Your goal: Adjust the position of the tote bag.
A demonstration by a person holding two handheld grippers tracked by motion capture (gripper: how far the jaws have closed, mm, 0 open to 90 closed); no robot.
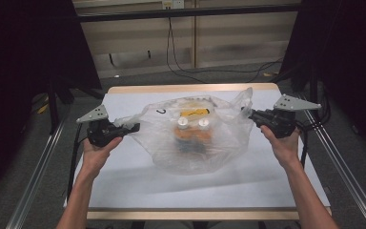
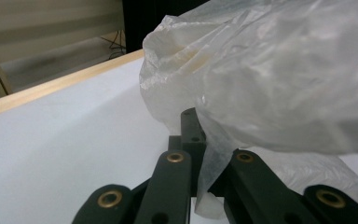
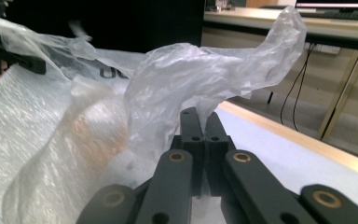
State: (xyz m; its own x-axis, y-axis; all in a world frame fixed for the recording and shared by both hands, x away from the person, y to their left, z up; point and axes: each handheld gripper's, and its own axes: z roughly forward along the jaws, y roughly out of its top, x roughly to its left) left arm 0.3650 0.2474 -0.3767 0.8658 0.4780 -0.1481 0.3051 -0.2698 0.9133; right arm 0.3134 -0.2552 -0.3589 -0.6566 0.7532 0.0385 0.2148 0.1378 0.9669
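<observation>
Plastic bag (image 1: pixel 195 136) sits mid-bench, nearer the far edge, with two white-capped bottles (image 1: pixel 193 125) inside. Left gripper (image 1: pixel 134 127) is clenched on the bag's left edge; right gripper (image 1: pixel 246 113) is clenched on its right edge. Film stretched between them.

Stretched beneath the left tongs (image 1: pixel 136 127) and right tongs (image 1: pixel 244 112): white bench (image 1: pixel 138 186), edged in pale wood. Trailed over grey floor (image 1: pixel 219 78) well beyond both: black cables (image 1: pixel 190 71). Ran outside each, alongside the bench: metal rails (image 1: pixel 35 167). Hung farther out on either side: dark curtains (image 1: pixel 24 47).
</observation>
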